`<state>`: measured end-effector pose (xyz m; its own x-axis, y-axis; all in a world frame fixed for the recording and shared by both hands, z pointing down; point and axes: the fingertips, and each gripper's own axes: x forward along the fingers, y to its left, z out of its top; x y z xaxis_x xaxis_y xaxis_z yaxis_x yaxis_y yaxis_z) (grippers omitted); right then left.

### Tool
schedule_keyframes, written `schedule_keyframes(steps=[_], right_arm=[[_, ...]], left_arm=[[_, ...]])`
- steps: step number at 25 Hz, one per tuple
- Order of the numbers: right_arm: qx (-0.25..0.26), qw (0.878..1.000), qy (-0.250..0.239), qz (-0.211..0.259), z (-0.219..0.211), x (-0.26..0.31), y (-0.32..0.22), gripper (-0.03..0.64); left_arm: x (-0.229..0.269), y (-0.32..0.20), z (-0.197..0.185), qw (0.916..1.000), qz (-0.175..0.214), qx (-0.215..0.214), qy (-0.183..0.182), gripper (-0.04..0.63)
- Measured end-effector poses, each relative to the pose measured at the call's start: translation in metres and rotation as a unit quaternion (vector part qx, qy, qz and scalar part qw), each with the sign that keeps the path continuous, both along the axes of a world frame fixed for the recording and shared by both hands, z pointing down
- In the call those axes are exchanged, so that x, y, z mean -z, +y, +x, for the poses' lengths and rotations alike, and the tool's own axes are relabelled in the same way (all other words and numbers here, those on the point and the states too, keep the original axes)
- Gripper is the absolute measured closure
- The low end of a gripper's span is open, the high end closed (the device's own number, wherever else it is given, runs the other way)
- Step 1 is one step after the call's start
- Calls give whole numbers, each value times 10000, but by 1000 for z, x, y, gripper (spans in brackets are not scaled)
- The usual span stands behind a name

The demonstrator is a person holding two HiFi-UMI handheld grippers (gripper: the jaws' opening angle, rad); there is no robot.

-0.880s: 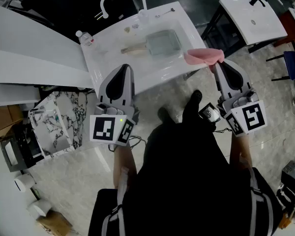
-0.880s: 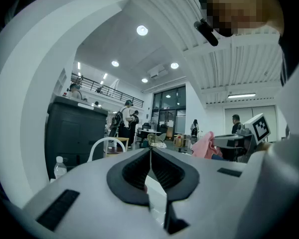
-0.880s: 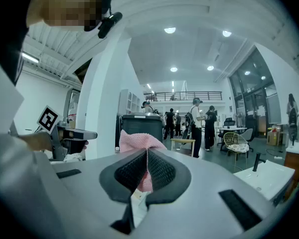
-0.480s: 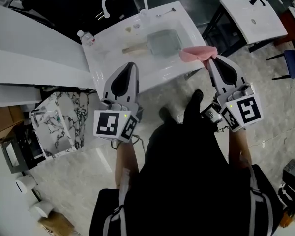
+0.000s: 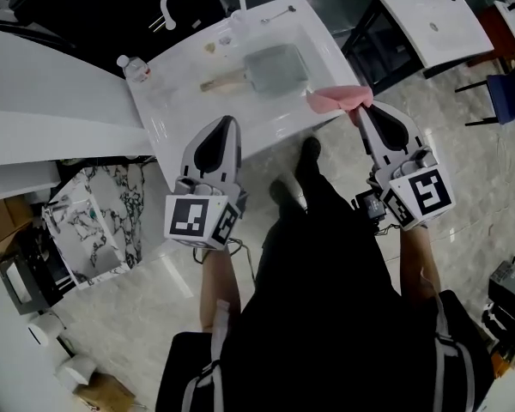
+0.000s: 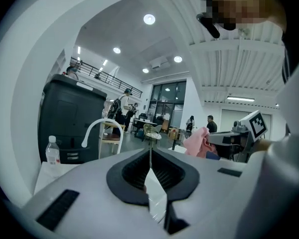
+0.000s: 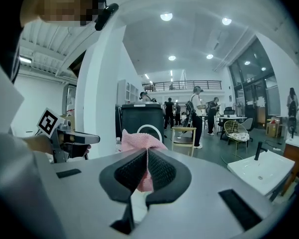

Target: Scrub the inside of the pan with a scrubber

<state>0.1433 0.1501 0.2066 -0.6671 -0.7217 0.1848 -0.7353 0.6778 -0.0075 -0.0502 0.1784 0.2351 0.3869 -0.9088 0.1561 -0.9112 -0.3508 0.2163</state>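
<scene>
The pan (image 5: pixel 276 69) lies flat in the sink (image 5: pixel 176 131), toward its right end, with the pale handle pointing at the left edge, where a bottle (image 5: pixel 127 67) stands at the far corner. The pink scrubber (image 5: pixel 336 99) is over the sink's near right corner, pinched at one end between the jaws of the right gripper (image 5: pixel 359 112). It looks soft, light and floppy, so it will likely fold under pressure unless pushed flat. The left gripper (image 5: pixel 226 123) hovers at the sink's near edge with its jaws pressed together on nothing. Judged rigid and fairly weighty, the pan may still skate on the smooth white basin, so the handle is the sensible place to steady it. Not determinable: whether the pan's grey inside is soiled or wet, and whether the scrubber is cloth or sponge. Neither gripper view shows the pan, as both look out over the room. The left gripper hides part of the sink's near edge.
</scene>
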Motion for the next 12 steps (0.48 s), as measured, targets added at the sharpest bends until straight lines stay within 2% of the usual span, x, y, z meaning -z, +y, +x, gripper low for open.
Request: schedule_keyframes(steps=[5, 12], right_arm=[[15, 9997, 184, -170, -1, -21, -35, 595], [98, 9998, 181, -63, 3, -13, -99, 595]], left_arm=[[-18, -20, -5, 9996, -221, 82, -135, 555], [0, -59, -25, 9977, -217, 365, -533, 555]])
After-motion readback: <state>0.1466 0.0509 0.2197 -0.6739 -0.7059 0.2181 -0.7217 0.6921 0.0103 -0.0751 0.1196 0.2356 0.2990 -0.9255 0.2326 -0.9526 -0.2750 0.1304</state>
